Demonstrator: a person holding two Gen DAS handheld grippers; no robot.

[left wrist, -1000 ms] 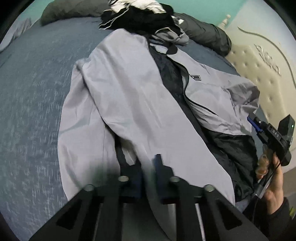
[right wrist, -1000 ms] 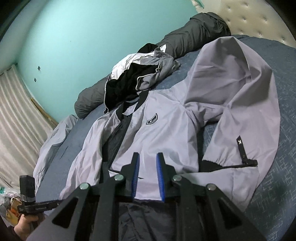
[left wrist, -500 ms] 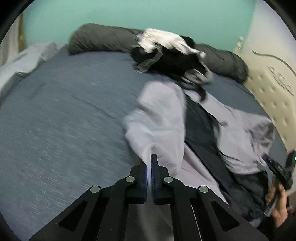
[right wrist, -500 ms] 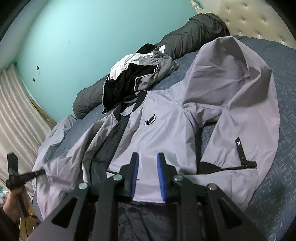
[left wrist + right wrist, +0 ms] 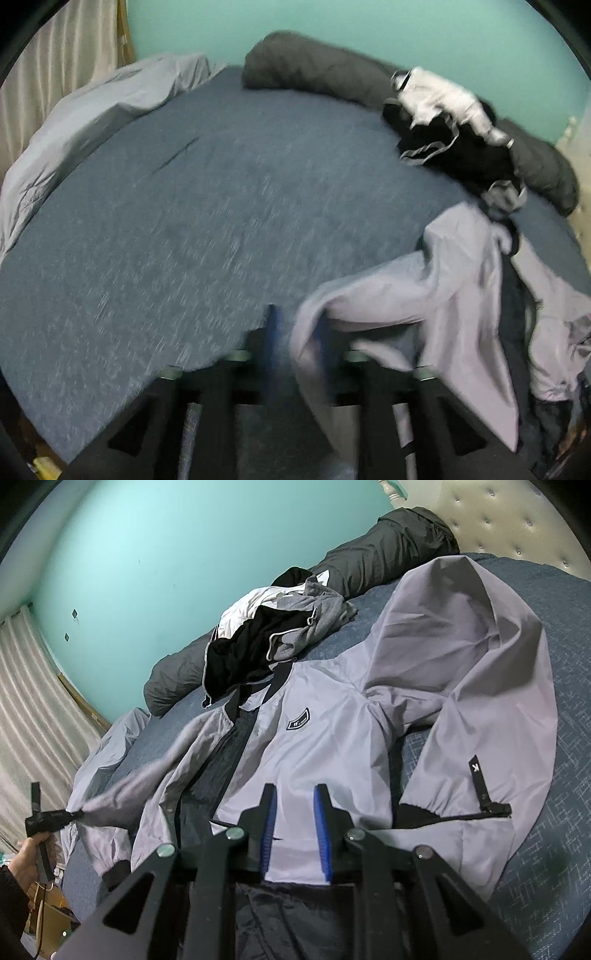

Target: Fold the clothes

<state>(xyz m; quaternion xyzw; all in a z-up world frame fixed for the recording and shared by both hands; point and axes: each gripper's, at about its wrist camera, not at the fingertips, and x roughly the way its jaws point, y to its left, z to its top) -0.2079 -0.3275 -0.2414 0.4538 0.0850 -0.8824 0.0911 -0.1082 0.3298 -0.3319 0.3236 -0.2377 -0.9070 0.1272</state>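
Note:
A grey jacket with a black zip front lies open on the blue bed. My right gripper is open and hovers over its lower front, touching nothing. In the right wrist view my left gripper pinches the end of the jacket's sleeve and holds it stretched out to the left. In the blurred left wrist view the left gripper has grey sleeve cloth draped from its right finger, and its jaws look parted.
A pile of black, white and grey clothes lies beyond the jacket's collar. A dark rolled duvet runs along the teal wall. A light grey sheet is bunched at the bed's left side. The padded headboard is at right.
My left gripper closed on the sleeve and pulled it out to the left, away from the jacket's body. The right gripper stayed open over the jacket's lower front.

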